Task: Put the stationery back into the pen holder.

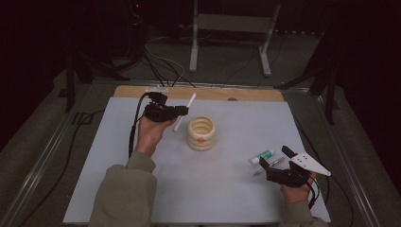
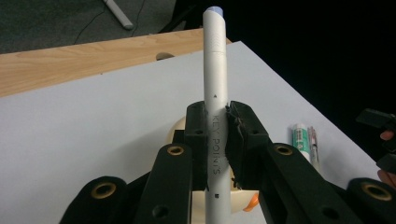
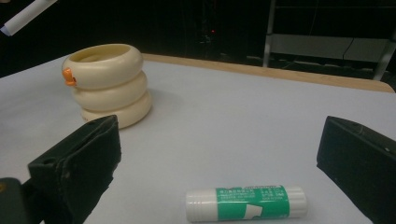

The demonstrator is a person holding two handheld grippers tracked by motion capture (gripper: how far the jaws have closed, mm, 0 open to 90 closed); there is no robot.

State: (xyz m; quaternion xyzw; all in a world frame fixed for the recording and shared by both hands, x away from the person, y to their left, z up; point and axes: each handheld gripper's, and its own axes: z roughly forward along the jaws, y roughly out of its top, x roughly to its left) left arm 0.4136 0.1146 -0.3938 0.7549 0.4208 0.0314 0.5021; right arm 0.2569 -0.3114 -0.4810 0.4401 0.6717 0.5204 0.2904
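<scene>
Fingers (image 2: 243, 140) of the left gripper (image 1: 182, 110) squeeze the white pen (image 2: 215, 93) near its middle, just beside the cream ring pot (image 1: 201, 133) and a bit above it; the pen could tip sideways, bump the pot's rim and slip out. Right gripper (image 1: 267, 165) fingers are wide apart around the glue stick (image 3: 246, 203), not touching it, well off from the pot; closing crooked could roll it away.

White pen (image 2: 215, 93) with grey lettering, pale blue tip. Cream ringed holder (image 3: 108, 84) with orange tab. White glue stick (image 3: 246, 203), green label. Pale grey mat (image 1: 236, 189) over light wood table (image 1: 255, 94). Black jaws.
</scene>
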